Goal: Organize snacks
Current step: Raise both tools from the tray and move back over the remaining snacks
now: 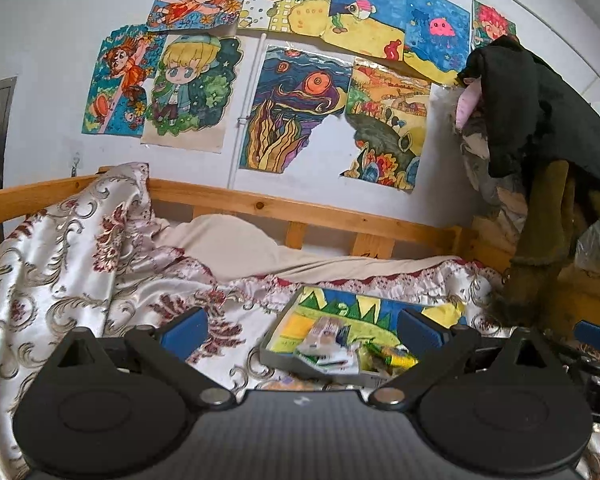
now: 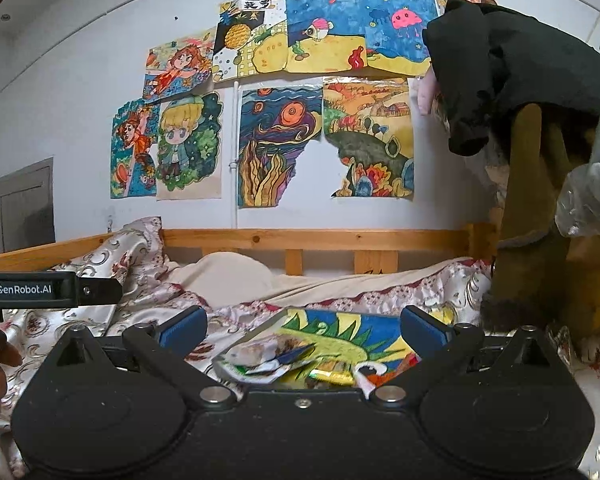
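Observation:
A grey tray (image 1: 269, 350) lies on the bed on top of a colourful drawing (image 1: 340, 306). It holds several snack packets: white and green ones (image 1: 326, 346) and a yellow-green one (image 1: 396, 356). My left gripper (image 1: 302, 330) is open and empty, just in front of the tray. In the right wrist view the packets (image 2: 268, 356) and a yellow wrapper (image 2: 332, 376) lie between the fingers of my right gripper (image 2: 302, 330), which is open and holds nothing. The left gripper's body (image 2: 28, 290) shows at the left edge.
A floral satin bedspread (image 1: 80, 272) covers the bed, bunched up at the left. A wooden rail (image 1: 300, 212) runs along the wall. Dark clothes (image 1: 540, 112) hang over a post at the right. Children's drawings (image 1: 292, 112) cover the wall.

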The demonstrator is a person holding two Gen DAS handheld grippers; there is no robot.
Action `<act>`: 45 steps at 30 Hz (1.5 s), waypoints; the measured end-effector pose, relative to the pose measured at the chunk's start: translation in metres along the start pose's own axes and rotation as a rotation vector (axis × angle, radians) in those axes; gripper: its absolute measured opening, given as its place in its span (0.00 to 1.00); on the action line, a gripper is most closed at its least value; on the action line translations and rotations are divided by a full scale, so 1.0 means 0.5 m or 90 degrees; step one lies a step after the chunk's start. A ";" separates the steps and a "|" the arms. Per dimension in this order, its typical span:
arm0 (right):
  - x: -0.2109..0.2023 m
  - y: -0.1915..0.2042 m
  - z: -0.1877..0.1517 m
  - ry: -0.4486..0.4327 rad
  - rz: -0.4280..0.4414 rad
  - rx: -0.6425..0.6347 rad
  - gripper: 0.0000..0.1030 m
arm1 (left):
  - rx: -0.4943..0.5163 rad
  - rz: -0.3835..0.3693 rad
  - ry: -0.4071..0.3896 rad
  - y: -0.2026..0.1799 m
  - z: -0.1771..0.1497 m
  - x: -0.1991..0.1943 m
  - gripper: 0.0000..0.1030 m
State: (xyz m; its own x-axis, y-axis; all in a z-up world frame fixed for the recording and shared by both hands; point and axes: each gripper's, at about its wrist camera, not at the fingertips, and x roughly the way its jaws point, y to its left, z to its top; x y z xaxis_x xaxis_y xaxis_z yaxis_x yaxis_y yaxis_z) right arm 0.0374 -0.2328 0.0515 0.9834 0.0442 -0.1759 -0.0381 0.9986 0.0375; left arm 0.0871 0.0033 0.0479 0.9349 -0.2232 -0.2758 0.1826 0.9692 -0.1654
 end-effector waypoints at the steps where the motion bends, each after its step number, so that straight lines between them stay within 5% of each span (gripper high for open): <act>1: -0.009 0.004 -0.004 0.002 0.001 0.001 0.99 | -0.004 0.003 0.004 0.002 -0.003 -0.007 1.00; 8: -0.047 0.033 -0.030 0.036 0.003 -0.013 0.99 | 0.008 0.042 0.028 0.012 -0.034 -0.055 1.00; 20: -0.067 0.076 -0.072 0.129 -0.001 -0.015 0.99 | 0.009 0.112 0.164 0.035 -0.089 -0.065 1.00; 45: -0.047 0.091 -0.101 0.204 -0.023 -0.017 0.99 | 0.030 0.131 0.191 0.037 -0.102 -0.060 1.00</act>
State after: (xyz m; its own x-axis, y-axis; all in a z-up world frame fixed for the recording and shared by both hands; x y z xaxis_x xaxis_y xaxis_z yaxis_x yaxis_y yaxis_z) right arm 0.0038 -0.1866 0.0076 0.8786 0.0116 -0.4774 -0.0127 0.9999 0.0009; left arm 0.0471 0.0227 0.0049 0.8236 -0.0371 -0.5659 0.0206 0.9992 -0.0356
